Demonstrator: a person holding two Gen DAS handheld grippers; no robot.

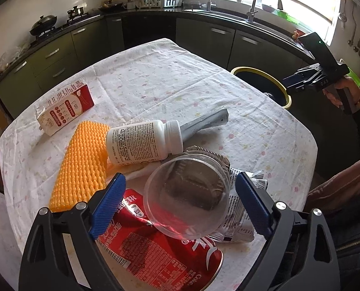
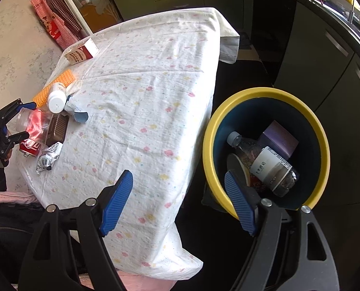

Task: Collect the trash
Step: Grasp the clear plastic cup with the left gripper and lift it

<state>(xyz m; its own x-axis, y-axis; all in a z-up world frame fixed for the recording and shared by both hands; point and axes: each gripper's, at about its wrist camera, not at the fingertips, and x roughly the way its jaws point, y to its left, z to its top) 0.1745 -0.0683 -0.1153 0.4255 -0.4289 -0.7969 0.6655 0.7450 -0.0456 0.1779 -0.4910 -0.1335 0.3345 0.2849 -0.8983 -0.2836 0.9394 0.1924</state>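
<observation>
— What's the left gripper (image 1: 180, 191) after?

— The clear plastic cup (image 1: 187, 196), I'd say. It lies on its side on the surface (image 1: 170, 77), over the red cola can (image 1: 160, 249) and a crinkled printed wrapper (image 1: 240, 220). The jaws stand wide, one to either side of the cup, and the pads don't look to be pressing on it, so nothing is held.

— Why come at it from above like that?

— The trash is heaped together at the near end: white pill bottle (image 1: 143, 143), orange foam netting (image 1: 83, 165), a grey pouch (image 1: 206, 121), and a milk carton (image 1: 63, 106) a little apart. From above it can probably take the top piece without disturbing the rest.

— And the right gripper (image 2: 180, 203)?

— Open and empty, hanging between the cloth's edge and the yellow-rimmed bin (image 2: 267, 94), which stands just beside the surface. Already in the bin are a plastic bottle (image 2: 264, 162), a purple box (image 2: 281, 135) and something round and flat.

— Anything you can't make out?

— There's a dark block showing through the cup; I can't name it. The can's far end is hidden under the cup, and the bin's bottom is too dark to read.
</observation>
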